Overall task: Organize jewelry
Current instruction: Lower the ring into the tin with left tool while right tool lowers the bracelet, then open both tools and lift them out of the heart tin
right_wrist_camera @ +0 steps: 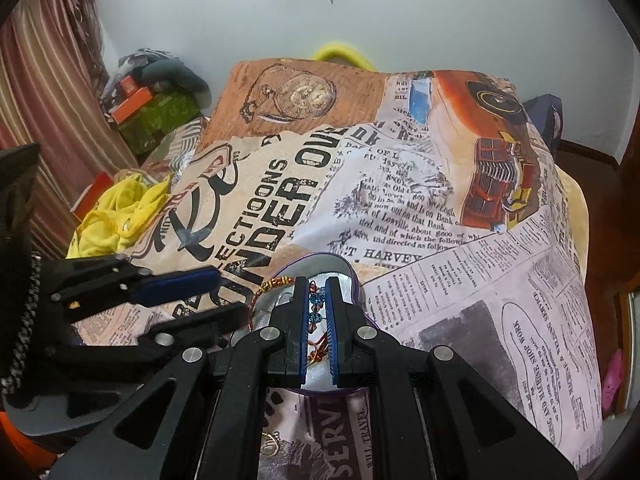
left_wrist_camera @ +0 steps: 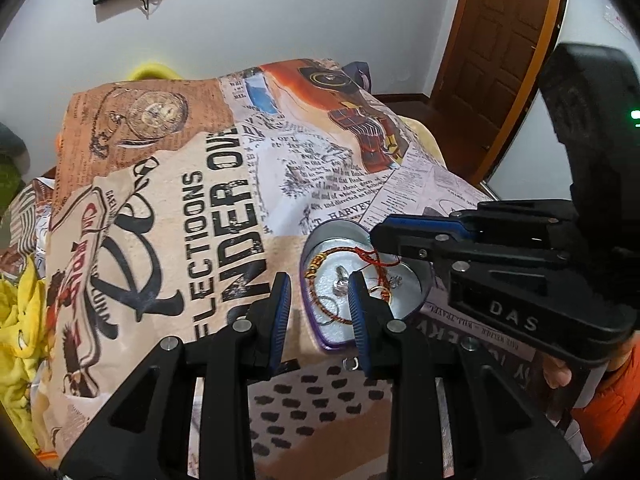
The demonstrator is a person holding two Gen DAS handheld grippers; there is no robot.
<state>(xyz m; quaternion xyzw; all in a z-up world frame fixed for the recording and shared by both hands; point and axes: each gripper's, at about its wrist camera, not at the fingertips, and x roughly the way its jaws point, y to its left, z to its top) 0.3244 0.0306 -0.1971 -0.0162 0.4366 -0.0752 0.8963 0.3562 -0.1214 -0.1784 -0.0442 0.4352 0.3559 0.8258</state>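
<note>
A heart-shaped tin [left_wrist_camera: 416, 280] with a purple rim and silver inside sits on the printed cloth. It holds a red-and-gold cord bracelet [left_wrist_camera: 320, 266], rings and small silver pieces. My left gripper [left_wrist_camera: 318, 292] is open, its fingers straddling the tin's near left rim. My right gripper [right_wrist_camera: 317, 300] hovers over the tin [right_wrist_camera: 352, 276], shut on a bracelet with blue beads [right_wrist_camera: 317, 300] and red cord. In the left wrist view the right gripper [left_wrist_camera: 378, 236] comes in from the right, red cord hanging from its tip. A small silver ring [left_wrist_camera: 353, 365] lies on the cloth near the tin.
The printed newspaper-style cloth [left_wrist_camera: 192, 216] covers a raised surface. A gold hoop [right_wrist_camera: 270, 442] lies on it near my right gripper's base. Yellow fabric [right_wrist_camera: 116, 208] and boxes [right_wrist_camera: 132, 100] lie at the left. A wooden door [left_wrist_camera: 500, 48] stands at the back right.
</note>
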